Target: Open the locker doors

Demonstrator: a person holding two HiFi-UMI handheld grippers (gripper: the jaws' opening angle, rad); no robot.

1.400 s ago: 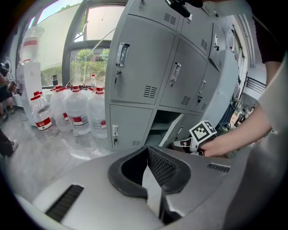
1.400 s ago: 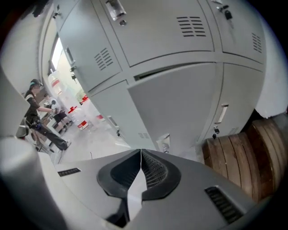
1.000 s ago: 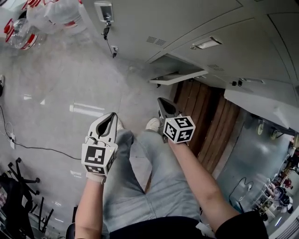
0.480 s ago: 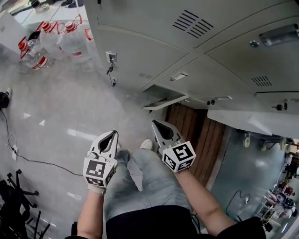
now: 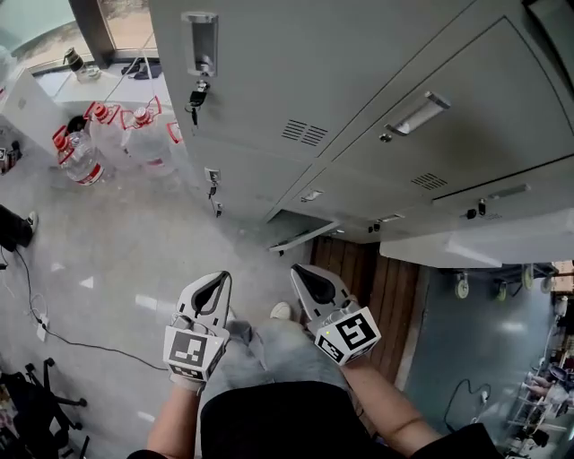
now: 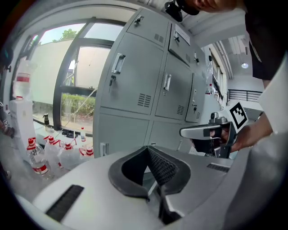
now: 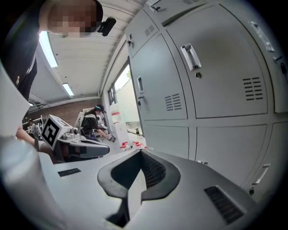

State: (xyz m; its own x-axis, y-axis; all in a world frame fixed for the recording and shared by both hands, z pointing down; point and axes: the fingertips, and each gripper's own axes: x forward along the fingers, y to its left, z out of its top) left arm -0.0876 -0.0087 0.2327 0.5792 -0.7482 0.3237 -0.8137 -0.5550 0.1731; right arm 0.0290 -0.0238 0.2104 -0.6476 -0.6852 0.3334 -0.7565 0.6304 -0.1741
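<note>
Left gripper [image 5: 215, 280], right gripper [image 5: 300, 272]: jaws together, both empty, well apart from locker doors [image 5: 269, 72]. Risk: closed tips slip off handle [image 5: 199, 40]; dangling key [image 5: 194, 94] snags.

The head view is bright and evenly lit, with daylight coming in from the window [image 5: 49, 27] at upper left. The glossy floor [image 5: 108, 260] carries pale streaks of glare, while the grey lockers [image 5: 359, 81] show only soft shading and no hard shadows. The wide lens bends the locker edges so they fan outward.

Both gripper views are strongly fisheyed, with dark vignetting in the corners. In the left gripper view the window panes are close to washed out. In the right gripper view the ceiling light strips [image 7: 46, 48] glow white. In both views the nearest grey surfaces look soft, and the lockers beyond them are sharper.
</note>
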